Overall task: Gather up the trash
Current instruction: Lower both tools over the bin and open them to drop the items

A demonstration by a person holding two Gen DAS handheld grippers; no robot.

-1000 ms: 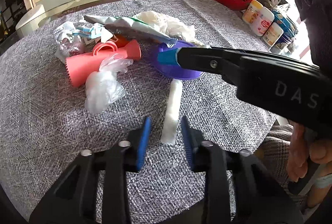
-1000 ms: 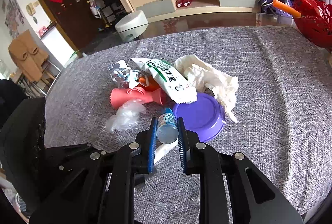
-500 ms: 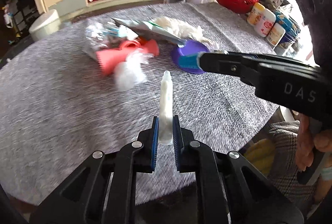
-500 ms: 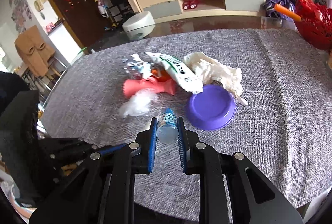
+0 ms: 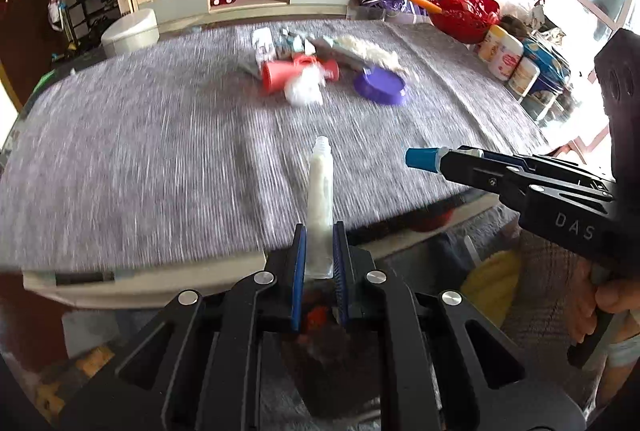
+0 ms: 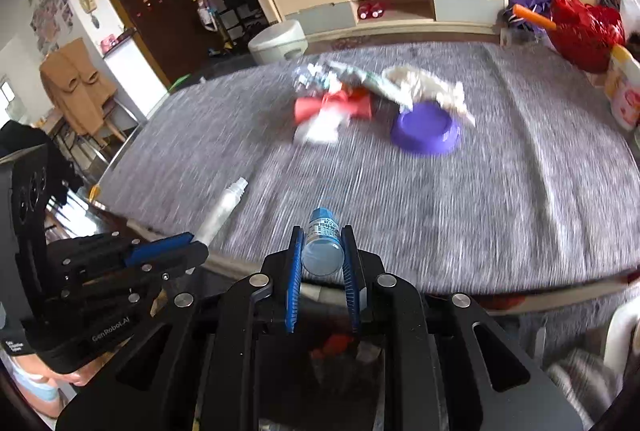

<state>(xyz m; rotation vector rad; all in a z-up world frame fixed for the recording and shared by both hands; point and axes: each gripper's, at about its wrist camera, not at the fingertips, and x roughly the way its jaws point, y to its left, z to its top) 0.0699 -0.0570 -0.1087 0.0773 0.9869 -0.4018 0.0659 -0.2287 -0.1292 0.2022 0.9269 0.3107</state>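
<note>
Grey tablecloth (image 5: 120,159) behind clamped milky-white uncapped tube (image 5: 319,207).

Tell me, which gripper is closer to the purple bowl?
Right, though not by much. The right gripper, holding a small blue bottle, sits nearer the purple bowl. The left gripper, holding a white tube, is farther off to the side.

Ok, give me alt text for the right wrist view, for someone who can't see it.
The right gripper holds a small blue-capped bottle near the edge of a grey-clothed table. To its left, the left gripper holds a white tube. Farther back lie blurred trash and a purple bowl.
</note>
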